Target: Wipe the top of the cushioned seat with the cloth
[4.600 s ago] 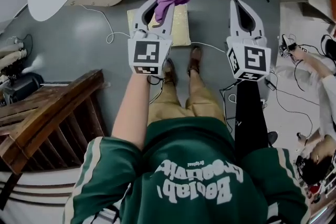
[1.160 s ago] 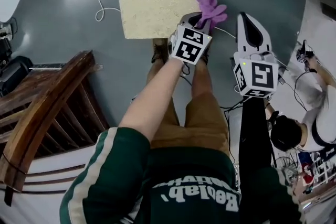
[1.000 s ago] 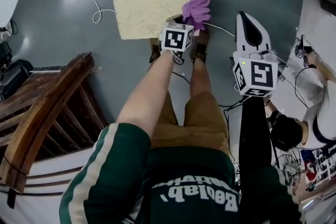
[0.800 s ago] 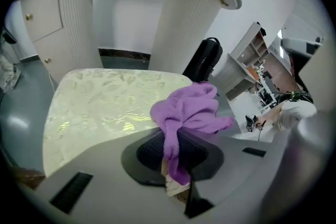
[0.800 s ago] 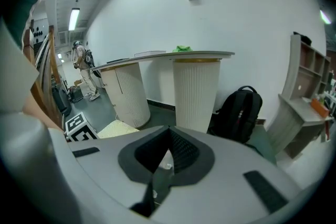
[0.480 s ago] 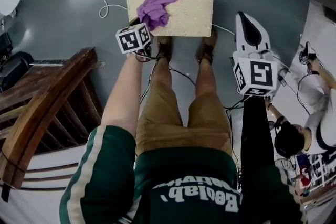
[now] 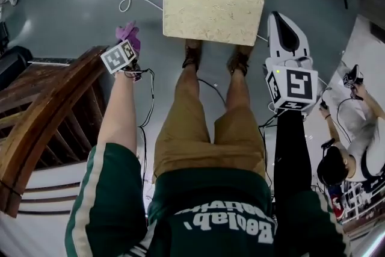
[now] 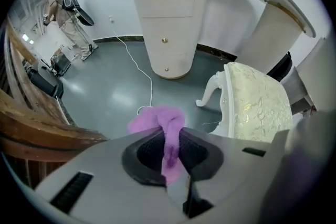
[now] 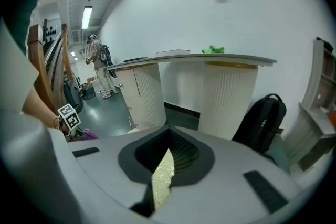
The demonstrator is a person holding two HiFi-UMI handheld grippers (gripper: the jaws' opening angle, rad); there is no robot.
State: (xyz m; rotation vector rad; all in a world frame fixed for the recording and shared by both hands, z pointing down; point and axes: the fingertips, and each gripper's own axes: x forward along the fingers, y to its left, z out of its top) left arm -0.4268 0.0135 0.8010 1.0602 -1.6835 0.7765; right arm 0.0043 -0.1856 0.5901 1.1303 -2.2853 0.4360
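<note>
Our left claw (image 8: 173,139) pinches the purple cloth (image 8: 156,120), clear of the cushioned seat (image 8: 257,105), which stands apart to its right. Our right claw (image 9: 164,160) is closed on nothing. Dragged over the textured seat, the cloth could slip from that narrow pinch.

A reception-style hall, used as a recording space. A curved white counter (image 9: 210,59) stands on a glossy grey floor (image 7: 78,9), and a thin white cable (image 8: 151,84) trails across it.

The cushioned seat (image 7: 213,8) is a pale gold rectangle with a leafy pattern. It stands flat on white curved legs. The small purple cloth (image 7: 129,33) hangs crumpled, pinched in the left tool (image 8: 169,136), well left of the seat.
</note>
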